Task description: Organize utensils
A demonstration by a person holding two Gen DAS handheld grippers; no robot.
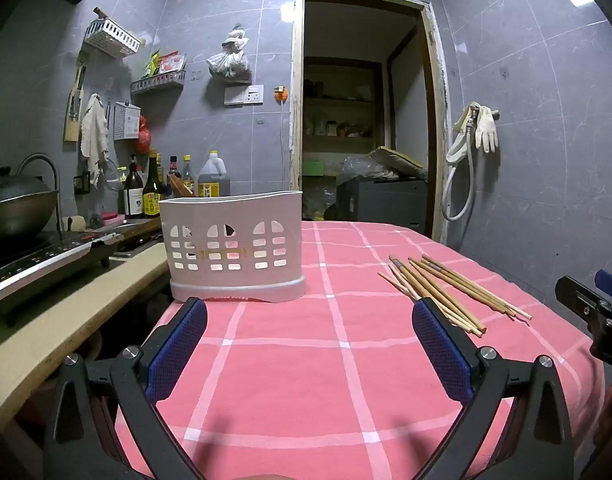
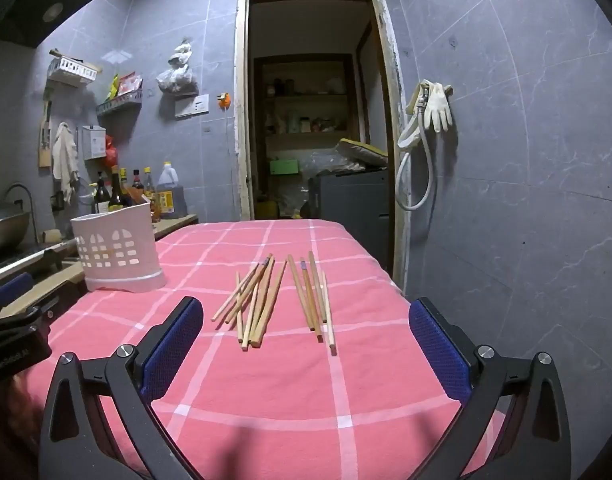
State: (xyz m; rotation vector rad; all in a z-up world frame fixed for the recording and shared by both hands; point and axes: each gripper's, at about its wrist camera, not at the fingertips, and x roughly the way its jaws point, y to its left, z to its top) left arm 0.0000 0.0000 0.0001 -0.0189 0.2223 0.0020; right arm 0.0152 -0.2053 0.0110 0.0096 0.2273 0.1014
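Note:
Several wooden chopsticks (image 2: 274, 300) lie loose in two bunches on the pink checked tablecloth (image 2: 266, 380). In the left wrist view the chopsticks (image 1: 445, 292) lie to the right, just past the right fingertip. A white perforated utensil holder (image 1: 234, 248) stands upright at the table's far left edge, also the holder (image 2: 118, 256) in the right wrist view. My left gripper (image 1: 307, 312) is open and holds nothing, facing the holder. Short of the chopsticks, my right gripper (image 2: 306, 312) hovers open over the cloth, and it shows as a black body (image 1: 593, 316) at the left view's right edge.
A counter (image 1: 66, 312) left of the table carries an induction cooker (image 1: 46, 264) with a wok (image 1: 14, 208), and bottles (image 1: 154, 192) at the back. A dark doorway (image 2: 313, 120) opens behind the table. A hose and gloves (image 2: 429, 112) hang on the right wall.

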